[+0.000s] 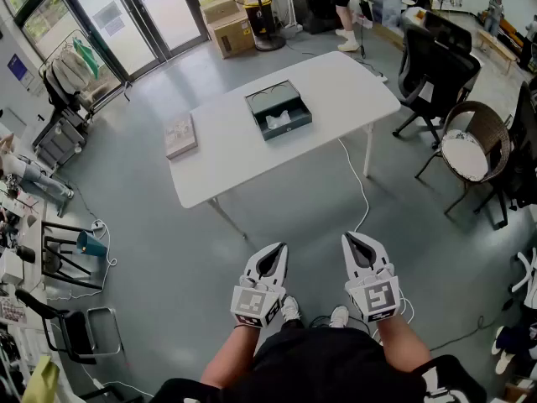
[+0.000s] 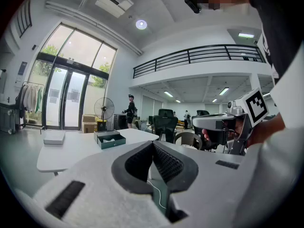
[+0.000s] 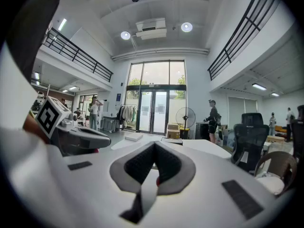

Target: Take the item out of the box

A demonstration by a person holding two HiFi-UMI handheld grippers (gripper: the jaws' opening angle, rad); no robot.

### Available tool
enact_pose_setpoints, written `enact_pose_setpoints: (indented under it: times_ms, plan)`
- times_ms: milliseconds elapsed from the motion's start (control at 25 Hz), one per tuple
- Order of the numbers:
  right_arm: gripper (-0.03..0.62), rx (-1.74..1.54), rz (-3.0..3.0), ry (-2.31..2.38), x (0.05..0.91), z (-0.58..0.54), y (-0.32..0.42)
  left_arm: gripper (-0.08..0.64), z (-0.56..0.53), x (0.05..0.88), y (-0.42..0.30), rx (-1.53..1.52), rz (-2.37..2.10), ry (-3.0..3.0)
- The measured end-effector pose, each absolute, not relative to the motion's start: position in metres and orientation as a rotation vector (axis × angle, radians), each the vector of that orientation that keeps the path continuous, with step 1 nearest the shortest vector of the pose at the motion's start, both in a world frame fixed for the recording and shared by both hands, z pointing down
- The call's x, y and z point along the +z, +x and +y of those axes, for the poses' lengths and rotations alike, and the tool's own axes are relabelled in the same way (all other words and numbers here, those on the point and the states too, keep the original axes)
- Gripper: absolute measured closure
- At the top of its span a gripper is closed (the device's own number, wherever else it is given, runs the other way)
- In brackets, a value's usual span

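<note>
Item (image 1: 278,121) not yet removed; work not begun.
It lies in the open box (image 1: 278,110) on the table (image 1: 226,149), well ahead of the fingers of the left gripper (image 1: 270,259) and right gripper (image 1: 356,243), both clenched on nothing; approach, grasp and lift apparently remain.

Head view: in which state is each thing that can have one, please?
box: open, on the table.
white item: inside the box, not taken out.
flat pale box: lying flat, apparently closed.
left gripper: shut, empty, away from the table.
right gripper: shut, empty, away from the table.
</note>
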State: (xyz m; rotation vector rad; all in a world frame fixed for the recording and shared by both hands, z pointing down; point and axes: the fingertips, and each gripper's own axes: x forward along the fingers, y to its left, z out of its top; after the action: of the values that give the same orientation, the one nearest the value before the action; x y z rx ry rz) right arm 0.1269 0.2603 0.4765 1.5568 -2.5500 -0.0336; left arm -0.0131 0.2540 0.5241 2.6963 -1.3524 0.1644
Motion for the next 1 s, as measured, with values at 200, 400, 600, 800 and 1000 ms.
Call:
enact_pose_setpoints:
  times_ms: [200, 400, 600, 800, 1000]
  plan:
    - [0.589, -0.035, -2.547, 1.562, 0.476, 0.269, 0.125, 0.552, 0.261, 0.518, -0.015, 0.157, -1.362, 2.695]
    - [0.589, -0.048, -2.529, 1.575, 0.476, 0.265, 0.122, 0.552, 0.259, 0.519, -0.017, 0.142, -1.339, 2.702]
    - [0.588, -0.002, -2.568, 1.578, 0.476, 0.258, 0.098, 0.552, 0.254, 0.512, -0.034, 0.118, -1.303, 2.735]
    - [0.588, -0.017, -2.576, 1.567, 0.473, 0.249, 0.060, 0.552, 0.243, 0.504, -0.065, 0.080, -1.267, 2.768]
    - [0.587, -0.009, -2.523, 1.655, 0.475, 0.236, 0.046, 0.552, 0.233, 0.507, -0.091, 0.095, -1.234, 2.786]
